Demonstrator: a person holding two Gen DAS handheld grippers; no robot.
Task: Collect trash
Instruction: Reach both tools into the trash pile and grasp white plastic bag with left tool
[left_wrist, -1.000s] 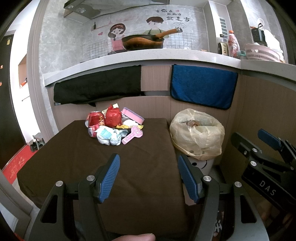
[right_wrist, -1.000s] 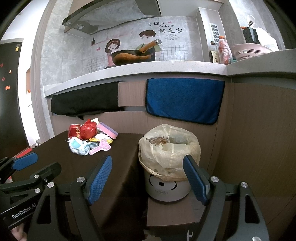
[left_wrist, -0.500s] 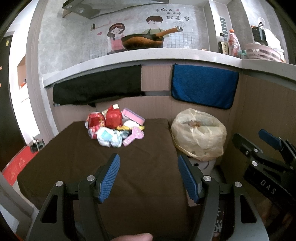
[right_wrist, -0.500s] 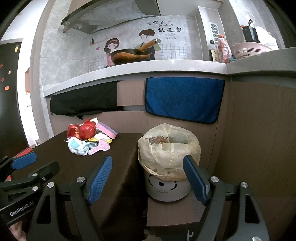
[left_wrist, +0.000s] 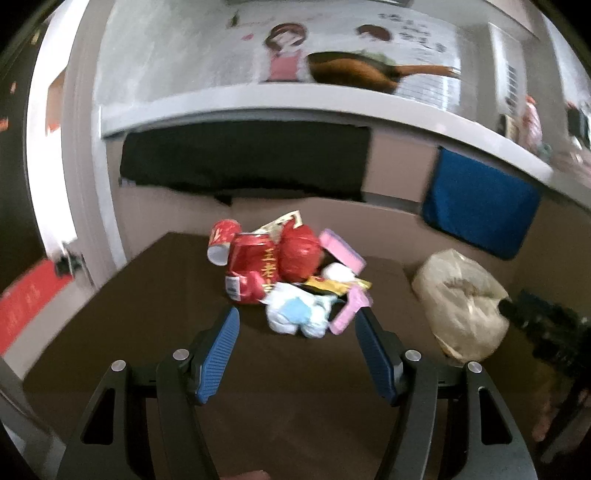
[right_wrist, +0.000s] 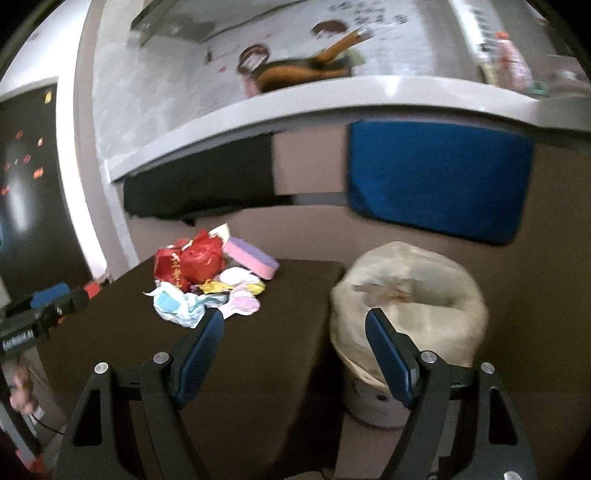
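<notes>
The left gripper (left_wrist: 295, 325) was held above the dark brown table (left_wrist: 155, 317) with its blue-padded fingers (left_wrist: 218, 354) spread wide and nothing between them. Just beyond its fingertips lay the pile of trash (left_wrist: 291, 273), near the far edge of the table. In this pile a crushed red drink can (left_wrist: 251, 271) lay beside a crumpled red plastic bag (left_wrist: 299, 253), a pink and purple sponge block (left_wrist: 341, 251) leaned at the right, and a white and light blue crumpled wrapper (left_wrist: 297, 314) was at the front, touching a pink flat plastic piece (left_wrist: 351, 308).

The right gripper (right_wrist: 293, 332) was also released, its fingers wide apart and empty, over the right part of the table (right_wrist: 280, 332). The small round white bin lined with a pale yellowish plastic bag (right_wrist: 406, 295) stood just beside the right edge of the table, lower than the table top, partly behind the right finger. Both views were blurred, so small details in the pile could not be read.
</notes>
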